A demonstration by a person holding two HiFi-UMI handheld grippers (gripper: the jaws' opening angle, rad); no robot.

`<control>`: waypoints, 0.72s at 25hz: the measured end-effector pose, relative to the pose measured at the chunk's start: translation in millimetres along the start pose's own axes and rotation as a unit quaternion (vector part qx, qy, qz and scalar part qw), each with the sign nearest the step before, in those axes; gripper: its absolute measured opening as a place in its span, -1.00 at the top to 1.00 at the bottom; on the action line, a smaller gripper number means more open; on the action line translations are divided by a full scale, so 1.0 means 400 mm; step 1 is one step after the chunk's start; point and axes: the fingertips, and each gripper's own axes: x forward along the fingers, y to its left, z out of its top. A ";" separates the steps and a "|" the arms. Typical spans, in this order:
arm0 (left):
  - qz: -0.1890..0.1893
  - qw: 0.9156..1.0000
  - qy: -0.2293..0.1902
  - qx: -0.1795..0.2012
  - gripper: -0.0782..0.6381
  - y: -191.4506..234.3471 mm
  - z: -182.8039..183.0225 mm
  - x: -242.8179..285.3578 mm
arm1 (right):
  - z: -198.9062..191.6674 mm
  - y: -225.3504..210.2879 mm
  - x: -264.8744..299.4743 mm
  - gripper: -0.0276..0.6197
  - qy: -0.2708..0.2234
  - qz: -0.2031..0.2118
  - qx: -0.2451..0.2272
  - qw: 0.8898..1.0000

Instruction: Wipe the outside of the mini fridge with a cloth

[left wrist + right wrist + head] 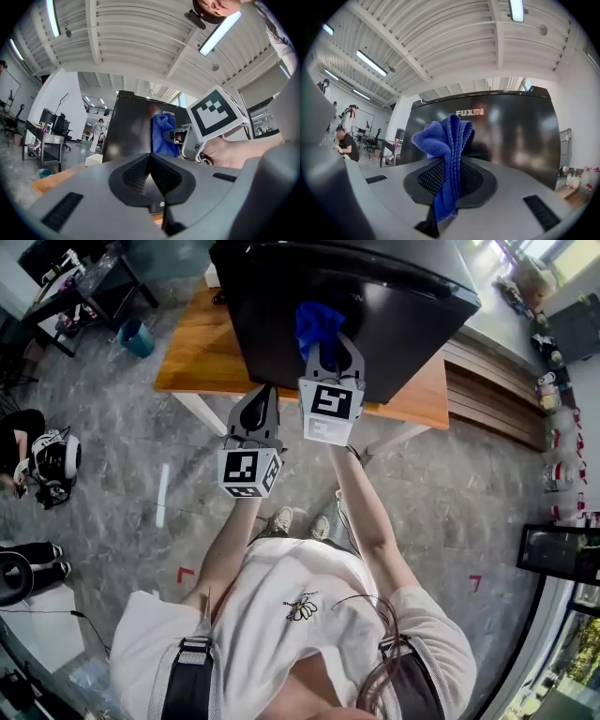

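Note:
A glossy black mini fridge (337, 306) stands on a wooden table (202, 348). My right gripper (330, 357) is shut on a blue cloth (317, 326), and the bunched cloth sits against the fridge's front door. In the right gripper view the cloth (447, 154) is pinched between the jaws, right before the fridge door (506, 131). My left gripper (261, 409) hangs lower and to the left, short of the table edge, jaws shut with nothing in them. The left gripper view shows the fridge (136, 129), the cloth (164, 136) and the right gripper (176, 137) holding it.
The table's white legs (202, 409) stand over a grey stone floor. A blue bucket (138, 337) and a dark desk (89, 287) are at the back left. A seated person (28, 460) is at the left. Wooden steps (497, 390) run along the right.

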 end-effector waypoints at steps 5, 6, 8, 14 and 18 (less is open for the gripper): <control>-0.005 1.000 0.004 -0.006 0.77 -0.063 -0.015 0.019 | -0.010 -0.110 -0.042 0.70 0.003 -0.024 -0.008 1.000; -0.008 1.000 0.004 -0.007 0.77 -0.078 -0.018 0.024 | -0.013 -0.133 -0.051 0.70 0.003 -0.029 -0.007 1.000; -0.015 1.000 0.003 -0.006 0.77 -0.105 -0.020 0.033 | -0.020 -0.180 -0.068 0.70 0.004 -0.042 -0.006 0.999; -0.023 1.000 -0.001 -0.003 0.77 -0.146 -0.023 0.057 | -0.038 -0.315 -0.111 0.70 0.013 -0.083 -0.011 0.996; -0.028 1.000 0.000 -0.003 0.77 -0.168 -0.027 0.065 | -0.050 -0.396 -0.137 0.70 0.016 -0.114 -0.014 0.993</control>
